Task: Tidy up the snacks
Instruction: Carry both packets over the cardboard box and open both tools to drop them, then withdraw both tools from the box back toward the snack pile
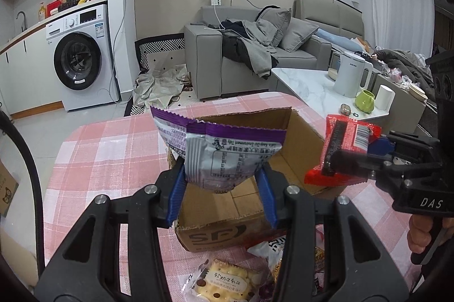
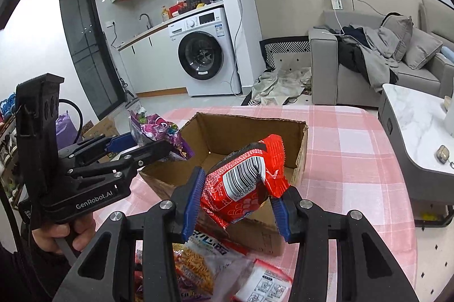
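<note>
Snacks are in both grippers, and the cardboard box [image 1: 241, 197] on the pink checked tabletop [image 1: 93, 148] serves as the landmark. Going left to right: the left gripper [image 1: 222, 182] is clenched on a purple-and-silver snack bag [image 1: 218, 148], pinching its lower end so the bag stands up above the near-left part of the open box. Right of it, the right gripper [image 2: 237, 202] grasps a red packet [image 2: 244, 182] by its lower half, barcode facing the camera, held above the box's near-right rim. Both look light and soft — crinkly film, probably slippery, with brittle contents that a hard squeeze could crush — so a hold on the flat sealed edge or across the narrow body seems safest, and a short drop into the box should do no harm. In front of the box, on the side nearest the person, more snacks wait on the tabletop: a clear-wrapped biscuit pack [image 1: 227, 282] and, seen from the right wrist, a noodle packet [image 2: 204, 259] and a white-and-red packet [image 2: 264, 285]. The box interior looks largely empty, so the sorting seems to be at an early stage — though its near corner is hidden.
</note>
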Available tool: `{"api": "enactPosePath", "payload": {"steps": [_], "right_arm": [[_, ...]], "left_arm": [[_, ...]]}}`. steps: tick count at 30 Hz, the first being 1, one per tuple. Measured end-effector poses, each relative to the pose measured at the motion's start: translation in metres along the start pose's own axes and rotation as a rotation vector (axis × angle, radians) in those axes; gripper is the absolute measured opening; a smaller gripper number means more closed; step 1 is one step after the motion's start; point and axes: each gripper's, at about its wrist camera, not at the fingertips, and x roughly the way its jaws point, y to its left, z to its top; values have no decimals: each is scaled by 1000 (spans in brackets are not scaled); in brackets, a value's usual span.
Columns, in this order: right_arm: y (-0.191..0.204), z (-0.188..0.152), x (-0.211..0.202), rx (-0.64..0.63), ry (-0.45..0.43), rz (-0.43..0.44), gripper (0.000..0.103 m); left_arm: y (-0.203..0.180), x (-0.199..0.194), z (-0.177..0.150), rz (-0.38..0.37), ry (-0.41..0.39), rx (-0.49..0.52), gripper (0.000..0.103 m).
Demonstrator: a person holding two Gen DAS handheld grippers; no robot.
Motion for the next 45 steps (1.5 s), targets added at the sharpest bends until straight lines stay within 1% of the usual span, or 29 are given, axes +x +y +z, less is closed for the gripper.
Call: {"api": "enactPosePath", "payload": {"steps": [9,14,18,20,27,31,33,34,36,37,38,39,40,41,42,43,45], "right_arm": [[-5,6,27,5,38,-7,45],[-7,7,41,-5,61,-7,45],[-9,9,49,-8,59,-14,45],[-10,9,56,-6,80,-7,45],[-13,7,67,-4,98,-7,45],[-15,8,71,0,109,-3,45],[-15,8,71,5,114,4,45],[-15,7,69,6,111,15,48],[-16,8,61,7,85,36,50],[-16,9,57,6,73,36,51],[-16,11,50,6,58,31,52],[-16,12,45,7,49,29,61],[-17,13,38,10,34,28,78],[-18,13,30,17,16,29,89],[-19,13,24,23,2,24,102],[-21,12,16,33,-16,13,103],[-23,9,4,46,-32,4,103]], "left_arm": [[-2,40,6,13,40,13,43],[-7,56,1,15,60,24,43],[-6,70,0,12,77,18,43],[-6,76,-1,14,86,20,43],[-4,84,-6,9,108,39,43],[-4,91,-6,14,124,36,43],[-3,92,-7,6,133,31,43],[-2,92,-7,3,132,29,44],[-3,89,-6,2,131,33,48],[-5,85,-6,2,122,32,57],[-5,81,-6,3,112,28,74],[-4,75,-6,2,99,17,83],[-2,68,-7,1,84,8,91],[0,62,-7,-1,70,1,93],[1,57,-7,-4,63,-5,95],[1,50,-8,-7,60,-10,103],[4,41,-11,-6,60,-17,102]]}}
